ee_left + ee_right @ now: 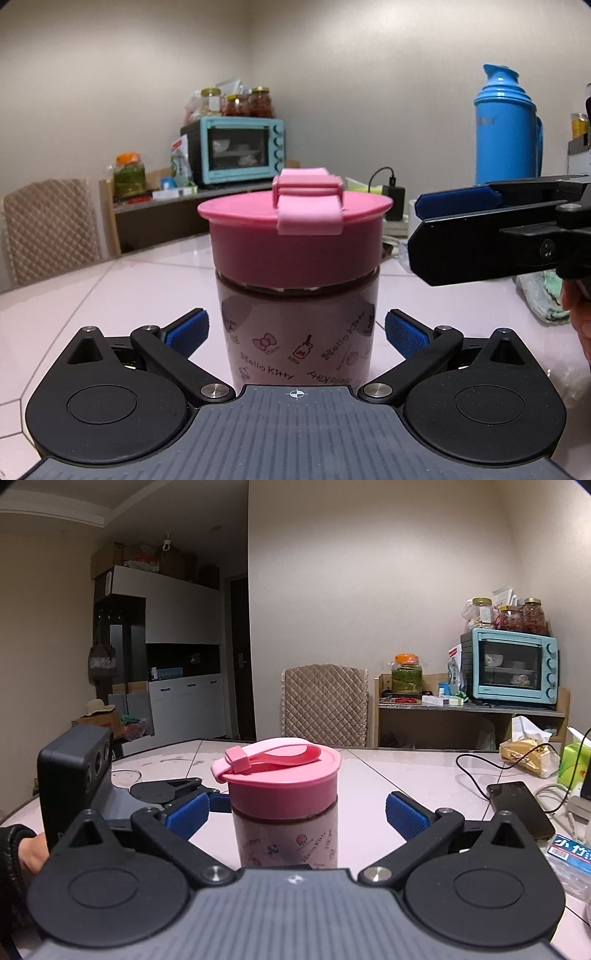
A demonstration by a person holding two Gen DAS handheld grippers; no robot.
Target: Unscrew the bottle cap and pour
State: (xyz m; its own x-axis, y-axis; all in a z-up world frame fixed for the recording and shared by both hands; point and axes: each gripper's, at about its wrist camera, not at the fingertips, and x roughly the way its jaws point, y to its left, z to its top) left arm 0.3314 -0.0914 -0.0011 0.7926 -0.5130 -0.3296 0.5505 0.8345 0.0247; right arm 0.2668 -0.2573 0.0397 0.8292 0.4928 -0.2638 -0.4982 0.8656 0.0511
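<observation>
Left wrist view: the bottle [297, 321] stands upright on the pale tiled counter [92, 295], pink cap [293, 236] seated on top, its strap clasp facing the camera. Left gripper [296, 332] has its jaws apart, one blue pad on each side of the printed body, a slim gap visible on both sides, not touching. The right gripper [480, 229] reaches in from the right at cap height, lying sideways, just beside the cap; its jaws look close together from here. A blue thermos [508, 125] stands toward the counter's far right edge; a teal oven [240, 151] sits on a shelf beyond the far edge. Right wrist view: same bottle [286, 823] centred, cap [280, 779] on, carry strap looped over the top. Right gripper [297, 812] jaws spread wide, clear of the bottle on either side. Left gripper [207, 799] low at the bottle's left, beside its body. A black phone [521, 808] with cable lies near the right edge.
</observation>
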